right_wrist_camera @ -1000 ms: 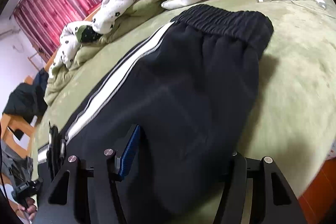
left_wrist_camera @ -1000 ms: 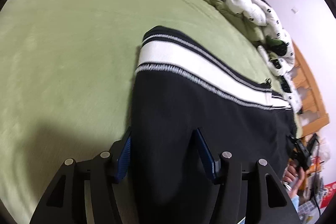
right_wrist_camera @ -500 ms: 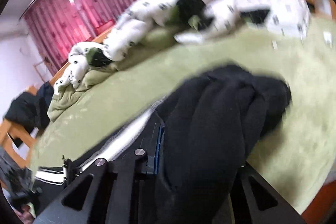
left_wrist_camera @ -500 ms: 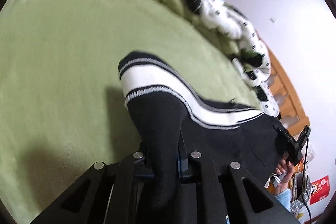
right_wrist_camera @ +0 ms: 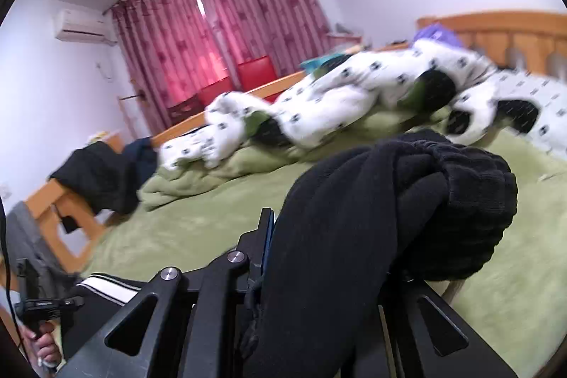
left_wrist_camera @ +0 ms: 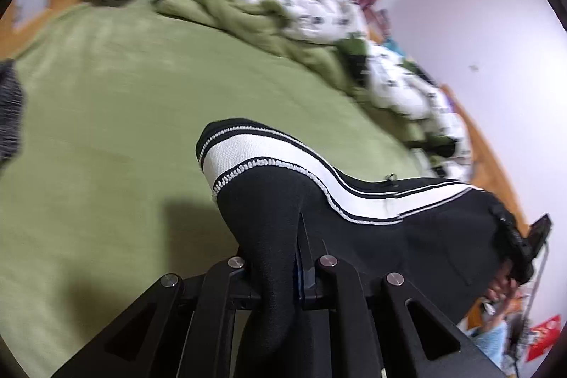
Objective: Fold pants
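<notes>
soft, limp pants point(left_wrist_camera: 372, 222) clamped at both ends (cuff in left gripper point(left_wrist_camera: 283, 266), waistband in right gripper point(right_wrist_camera: 319, 257)), sagging between.

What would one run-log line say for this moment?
step: lifting pants for fold | left gripper: shut on pants leg end | right gripper: shut on pants waistband end | surface: green bed

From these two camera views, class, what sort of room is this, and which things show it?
Most likely a bedroom: a bed with a green sheet, a rumpled spotted duvet by a wooden headboard, and red curtains.
</notes>
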`<act>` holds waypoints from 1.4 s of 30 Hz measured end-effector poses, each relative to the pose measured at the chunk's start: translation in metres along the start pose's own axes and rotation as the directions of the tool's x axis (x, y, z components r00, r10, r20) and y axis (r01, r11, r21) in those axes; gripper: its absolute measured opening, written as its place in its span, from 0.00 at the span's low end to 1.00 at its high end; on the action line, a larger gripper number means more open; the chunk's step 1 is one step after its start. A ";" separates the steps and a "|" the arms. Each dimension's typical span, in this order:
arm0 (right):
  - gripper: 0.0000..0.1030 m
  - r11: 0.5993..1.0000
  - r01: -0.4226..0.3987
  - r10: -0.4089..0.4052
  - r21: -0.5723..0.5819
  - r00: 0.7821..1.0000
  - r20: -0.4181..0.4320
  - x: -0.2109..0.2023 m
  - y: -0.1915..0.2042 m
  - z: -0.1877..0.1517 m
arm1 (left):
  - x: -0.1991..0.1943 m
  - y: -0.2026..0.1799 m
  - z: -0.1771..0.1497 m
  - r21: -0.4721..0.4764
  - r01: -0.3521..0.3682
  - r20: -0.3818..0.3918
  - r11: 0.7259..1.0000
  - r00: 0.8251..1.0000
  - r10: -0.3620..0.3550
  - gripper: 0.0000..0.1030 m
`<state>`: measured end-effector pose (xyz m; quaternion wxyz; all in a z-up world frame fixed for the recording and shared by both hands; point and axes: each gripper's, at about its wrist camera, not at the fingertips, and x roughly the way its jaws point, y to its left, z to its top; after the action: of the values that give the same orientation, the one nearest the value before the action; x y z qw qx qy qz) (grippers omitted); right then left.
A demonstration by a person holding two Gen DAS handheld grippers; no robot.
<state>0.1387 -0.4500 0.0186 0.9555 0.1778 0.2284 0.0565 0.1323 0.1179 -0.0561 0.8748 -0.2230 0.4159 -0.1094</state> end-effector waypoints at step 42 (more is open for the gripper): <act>0.34 0.994 -0.104 0.085 -0.043 0.945 -0.315 0.070 -0.119 -0.112 | -0.014 0.020 -0.134 -0.153 -0.349 0.005 0.925 0.935 0.354 0.73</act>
<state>0.1526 -0.5126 -0.1473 0.9083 0.1491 0.3663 0.1363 0.0192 0.1008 -0.1310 0.8677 -0.2116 0.4418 0.0843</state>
